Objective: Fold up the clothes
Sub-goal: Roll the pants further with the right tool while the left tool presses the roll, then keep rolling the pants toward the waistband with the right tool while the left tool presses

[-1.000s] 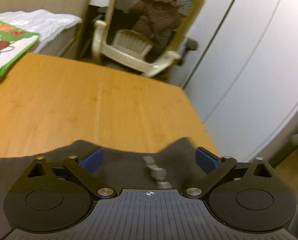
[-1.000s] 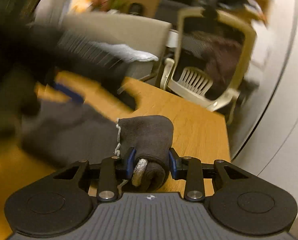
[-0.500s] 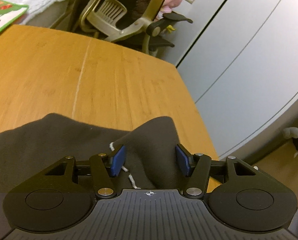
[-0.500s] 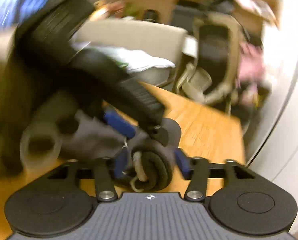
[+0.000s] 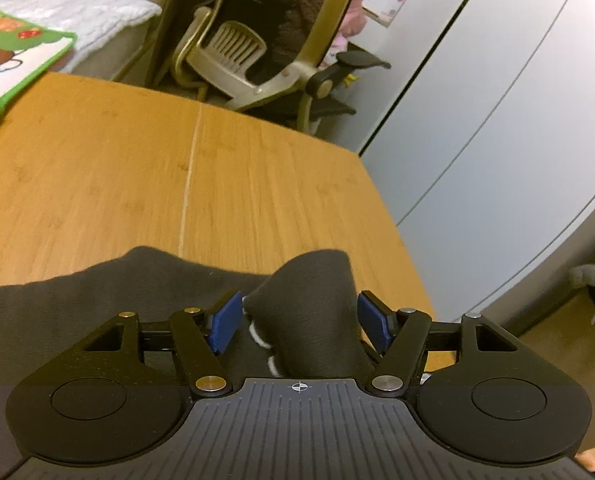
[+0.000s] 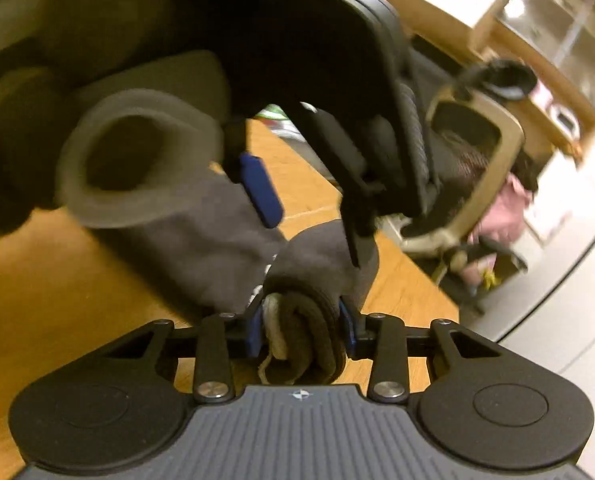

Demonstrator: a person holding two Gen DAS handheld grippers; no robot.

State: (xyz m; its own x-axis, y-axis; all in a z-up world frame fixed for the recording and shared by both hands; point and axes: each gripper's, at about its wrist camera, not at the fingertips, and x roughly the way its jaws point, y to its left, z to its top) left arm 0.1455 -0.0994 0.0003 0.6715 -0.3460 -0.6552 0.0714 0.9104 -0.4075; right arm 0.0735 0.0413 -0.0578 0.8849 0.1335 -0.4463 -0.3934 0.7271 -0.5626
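A dark grey sock-like garment (image 5: pixel 97 292) lies on the wooden table (image 5: pixel 137 184). Its raised end (image 5: pixel 313 312) stands between my left gripper's (image 5: pixel 301 322) blue pads, which are apart and not pressing it. In the right wrist view my right gripper (image 6: pixel 301 330) is shut on the bunched end of the garment (image 6: pixel 305 332), white stitching showing. The left gripper (image 6: pixel 309 216) hangs just above and in front of it, one blue pad (image 6: pixel 261 190) over the cloth. The garment's open cuff (image 6: pixel 129 156) is lifted at the left.
A green-edged printed cloth (image 5: pixel 13 60) and a white towel (image 5: pixel 69 12) lie at the table's far left. A beige office chair (image 5: pixel 257 60) stands behind the far edge. White cabinet doors (image 5: pixel 497 120) are to the right, past the table's right edge.
My left gripper's pads have narrowed around the garment's raised end. The right gripper kept its hold on the bunched end as the left gripper came in close above it.
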